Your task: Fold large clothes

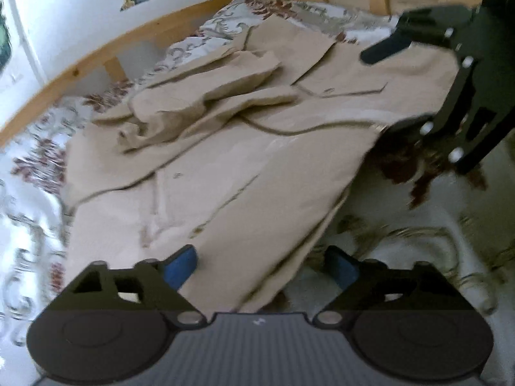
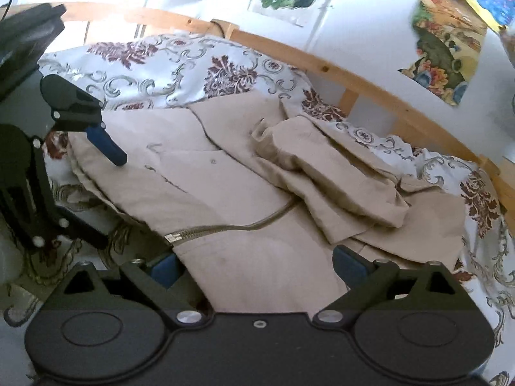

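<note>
A large beige jacket lies spread on the bed, its sleeves folded over the body and a zipper running along its front. My left gripper is open, its blue fingers straddling the jacket's near hem edge. My right gripper is open over the jacket's lower front by the zipper end. Each gripper shows in the other's view: the right one at the top right, the left one at the left, one blue finger over the cloth.
The bed has a white sheet with dark red floral print. A wooden bed rail runs along the far side by a white wall with colourful posters.
</note>
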The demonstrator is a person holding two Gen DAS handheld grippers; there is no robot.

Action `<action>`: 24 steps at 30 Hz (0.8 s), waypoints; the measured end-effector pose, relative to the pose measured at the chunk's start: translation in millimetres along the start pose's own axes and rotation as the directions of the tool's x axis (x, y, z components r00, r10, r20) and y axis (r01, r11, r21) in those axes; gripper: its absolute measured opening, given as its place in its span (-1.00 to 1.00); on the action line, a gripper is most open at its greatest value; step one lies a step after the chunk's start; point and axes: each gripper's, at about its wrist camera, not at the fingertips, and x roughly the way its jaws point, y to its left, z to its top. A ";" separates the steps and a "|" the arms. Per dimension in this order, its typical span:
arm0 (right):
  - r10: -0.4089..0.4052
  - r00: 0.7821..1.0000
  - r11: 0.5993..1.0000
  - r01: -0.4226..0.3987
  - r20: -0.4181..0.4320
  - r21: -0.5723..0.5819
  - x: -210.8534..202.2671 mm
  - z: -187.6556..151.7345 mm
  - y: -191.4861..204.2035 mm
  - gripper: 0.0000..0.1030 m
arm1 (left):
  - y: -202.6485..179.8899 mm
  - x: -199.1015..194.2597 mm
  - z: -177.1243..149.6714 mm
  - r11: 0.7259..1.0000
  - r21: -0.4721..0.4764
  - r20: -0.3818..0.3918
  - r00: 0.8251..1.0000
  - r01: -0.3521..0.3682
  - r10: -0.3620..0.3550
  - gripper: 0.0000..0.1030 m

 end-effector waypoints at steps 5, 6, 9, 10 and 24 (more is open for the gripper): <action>0.002 1.000 1.000 -0.002 0.005 -0.007 -1.7 -0.4 1.8 0.87 | 9.0 -10.2 -0.2 0.999 -0.018 0.038 0.999 -0.032 0.032 -0.11; 0.025 1.000 1.000 -0.025 0.005 -0.007 -2.7 -0.8 1.2 0.87 | 11.2 -13.4 1.6 0.999 -0.022 0.051 0.998 -0.027 0.028 -0.32; 0.141 0.989 0.990 -0.140 0.033 -0.025 -10.7 -1.7 6.7 0.88 | 16.4 -21.0 9.3 0.999 -0.030 0.087 0.996 -0.017 0.020 -0.53; 0.163 0.986 0.986 -0.161 0.036 -0.037 -12.9 -1.4 9.9 0.89 | 18.3 -22.7 13.0 0.999 -0.034 0.095 0.995 -0.016 0.019 -0.57; -0.100 0.995 0.994 0.099 0.021 0.050 -5.8 -4.2 -15.1 -0.61 | 27.6 -24.5 16.9 0.998 -0.063 0.080 0.996 -0.027 0.032 -0.06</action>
